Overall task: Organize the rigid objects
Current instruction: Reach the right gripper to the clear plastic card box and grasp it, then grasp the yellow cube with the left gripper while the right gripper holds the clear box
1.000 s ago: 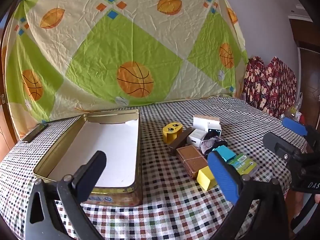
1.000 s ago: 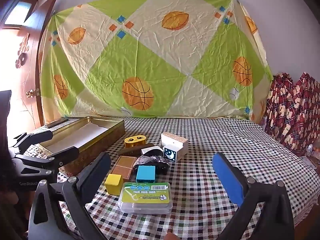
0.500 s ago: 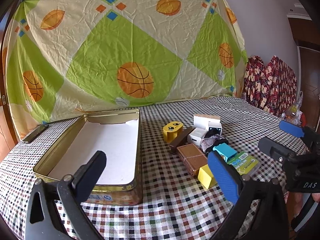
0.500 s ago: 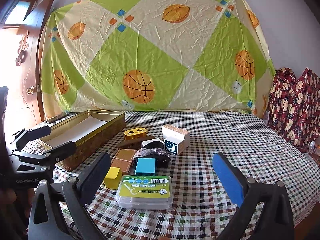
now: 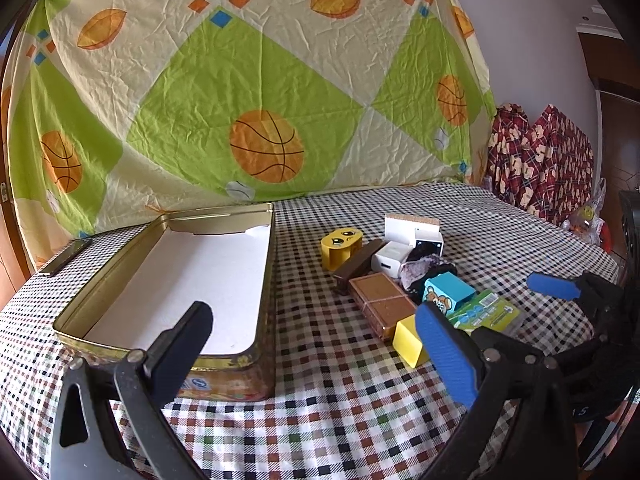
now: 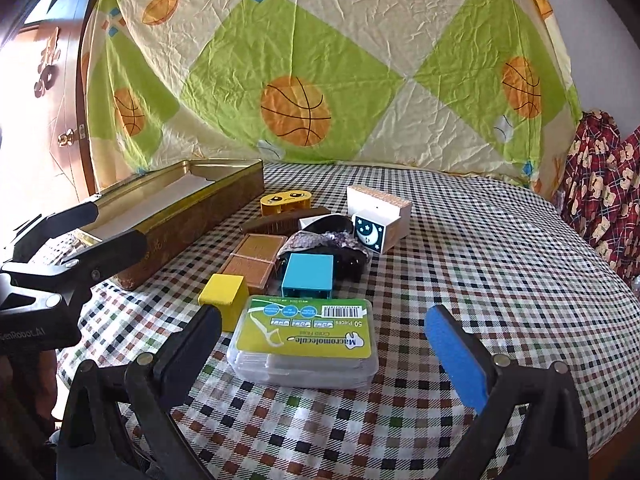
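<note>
An open gold tin [image 5: 168,276] with a white bottom lies on the checked table, also in the right wrist view [image 6: 172,200]. Beside it is a cluster: a green-labelled clear floss box [image 6: 306,340], a yellow cube [image 6: 224,296], a blue box [image 6: 308,274], a brown block [image 6: 256,258], a yellow face toy [image 6: 286,202], a white moon box [image 6: 380,216]. My right gripper [image 6: 324,344] is open, jaws either side of the floss box, apart from it. My left gripper [image 5: 316,344] is open and empty, in front of the tin.
A dark comb-like bar [image 6: 286,220] and a black sequined item [image 6: 324,240] lie inside the cluster. A phone [image 5: 66,256] lies at the table's far left edge. A basketball-print sheet [image 5: 264,92] hangs behind. Red patterned cloth [image 6: 604,184] is at the right.
My right gripper has moved forward and down towards the floss box, which now sits between its open jaws. The left gripper has hardly moved.
</note>
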Demonstrator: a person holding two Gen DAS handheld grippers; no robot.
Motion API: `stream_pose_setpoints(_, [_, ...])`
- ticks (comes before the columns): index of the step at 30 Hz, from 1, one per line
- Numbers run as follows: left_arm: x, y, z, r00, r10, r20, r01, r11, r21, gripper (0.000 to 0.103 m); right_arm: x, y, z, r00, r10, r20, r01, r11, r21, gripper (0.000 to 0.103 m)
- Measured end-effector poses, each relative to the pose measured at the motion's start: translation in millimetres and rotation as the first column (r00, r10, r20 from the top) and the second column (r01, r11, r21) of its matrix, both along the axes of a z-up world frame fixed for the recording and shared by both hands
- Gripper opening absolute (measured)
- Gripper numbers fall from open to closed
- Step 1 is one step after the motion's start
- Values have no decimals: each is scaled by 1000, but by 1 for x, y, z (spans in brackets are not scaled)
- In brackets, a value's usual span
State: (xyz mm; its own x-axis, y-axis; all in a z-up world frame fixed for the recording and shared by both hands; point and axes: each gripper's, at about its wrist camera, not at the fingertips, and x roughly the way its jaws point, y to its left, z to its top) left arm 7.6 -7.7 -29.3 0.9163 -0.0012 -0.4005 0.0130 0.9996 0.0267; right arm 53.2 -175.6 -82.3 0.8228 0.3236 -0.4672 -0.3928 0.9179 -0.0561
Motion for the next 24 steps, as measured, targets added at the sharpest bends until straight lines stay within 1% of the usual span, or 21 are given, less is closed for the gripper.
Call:
stream_pose_setpoints(4, [2,-5,-3,1000,-15,-13,15,1000,6,103,8,6,-8,999,-1,-54,-1,999,-40,101])
stream_pose_setpoints(6, [3,-8,-4,1000,-22,-20,22,1000,8,103,12,9,-13,996,16,-87,-20,999,-50,93])
stream_pose_setpoints(7, [4,-9,-5,999,-25,-23,25,1000,9,103,13,9,-15,995,23,-101,-28,999,-45,82])
stream_pose_setpoints(9, [5,-12,-6,999,-28,-30,28,1000,12,103,13,4,-15,995,15,-103,-17,1000,-16,83])
stream_pose_setpoints(11, [6,-14,-7,999,-36,-36,36,999,11,103,10,0,-13,996,13,-86,-13,1000,2,82])
stream_pose_setpoints(15, [5,-25,-8,997,-59,-42,60,998,26,102,2,-15,-4,999,-37,0,37,999,37,82])
stream_pose_setpoints(19, [8,-37,-9,995,-89,-54,91,995,34,102,4,-24,3,992,-105,64,102,994,36,82])
stream_pose_setpoints(22, [15,-45,-11,990,-111,-84,114,993,28,102,11,-26,5,986,-140,86,139,990,20,82])
stream_pose_setpoints(23, [17,-47,-13,989,-115,-98,118,993,27,100,13,-28,6,985,-147,87,145,989,21,82])
stream_pose_setpoints(24, [21,-49,-15,987,-116,-111,119,993,24,95,16,-29,7,983,-159,89,157,987,22,82])
